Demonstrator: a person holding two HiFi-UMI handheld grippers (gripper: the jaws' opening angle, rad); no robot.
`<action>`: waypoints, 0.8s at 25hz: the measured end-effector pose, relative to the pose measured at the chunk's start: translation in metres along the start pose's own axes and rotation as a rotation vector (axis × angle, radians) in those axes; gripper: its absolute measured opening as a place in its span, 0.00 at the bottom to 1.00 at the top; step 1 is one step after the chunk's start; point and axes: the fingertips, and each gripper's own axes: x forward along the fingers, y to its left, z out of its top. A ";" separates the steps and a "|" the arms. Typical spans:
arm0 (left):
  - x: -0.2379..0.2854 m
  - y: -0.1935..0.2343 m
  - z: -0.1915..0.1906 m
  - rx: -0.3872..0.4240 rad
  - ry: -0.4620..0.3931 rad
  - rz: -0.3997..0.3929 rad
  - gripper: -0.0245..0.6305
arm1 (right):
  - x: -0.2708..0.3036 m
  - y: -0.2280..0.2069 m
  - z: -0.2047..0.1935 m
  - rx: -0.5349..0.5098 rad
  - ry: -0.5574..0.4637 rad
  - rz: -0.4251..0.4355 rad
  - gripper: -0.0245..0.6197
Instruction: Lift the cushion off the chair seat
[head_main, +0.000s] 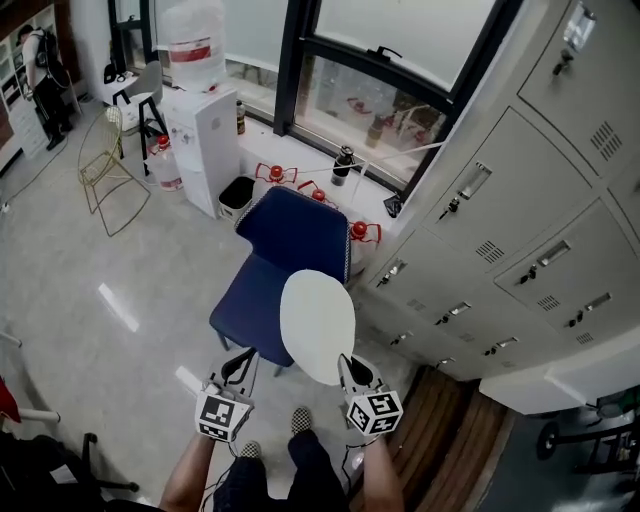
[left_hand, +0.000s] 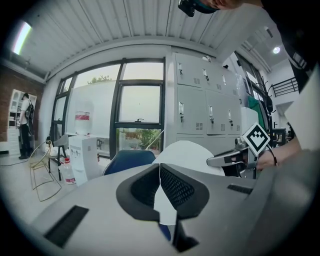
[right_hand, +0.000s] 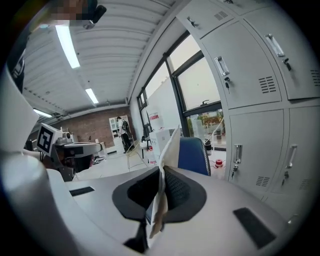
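A round white cushion (head_main: 318, 324) hangs tilted above the front of the blue chair's seat (head_main: 248, 300), clear of it. My left gripper (head_main: 243, 360) is shut on the cushion's near left edge, and my right gripper (head_main: 346, 364) is shut on its near right edge. In the left gripper view the white edge (left_hand: 161, 202) is pinched between the closed jaws, with the cushion's dome (left_hand: 192, 156) beyond. In the right gripper view the cushion (right_hand: 164, 167) stands edge-on in the closed jaws, and the blue chair back (right_hand: 194, 156) is behind it.
Grey lockers (head_main: 500, 230) line the right side, close to the chair. A water dispenser (head_main: 203, 140), a black bin (head_main: 237, 195) and red items (head_main: 275, 172) stand by the window. A wire chair (head_main: 105, 165) is at left, and a person (head_main: 40, 80) stands far off.
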 end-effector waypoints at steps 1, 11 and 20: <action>-0.006 -0.002 0.008 0.003 -0.005 -0.002 0.07 | -0.007 0.005 0.009 -0.005 -0.010 -0.002 0.10; -0.079 -0.016 0.078 0.035 -0.033 0.009 0.07 | -0.080 0.057 0.078 -0.051 -0.093 -0.032 0.10; -0.134 -0.024 0.116 0.047 -0.104 0.010 0.07 | -0.137 0.104 0.110 -0.098 -0.164 -0.052 0.10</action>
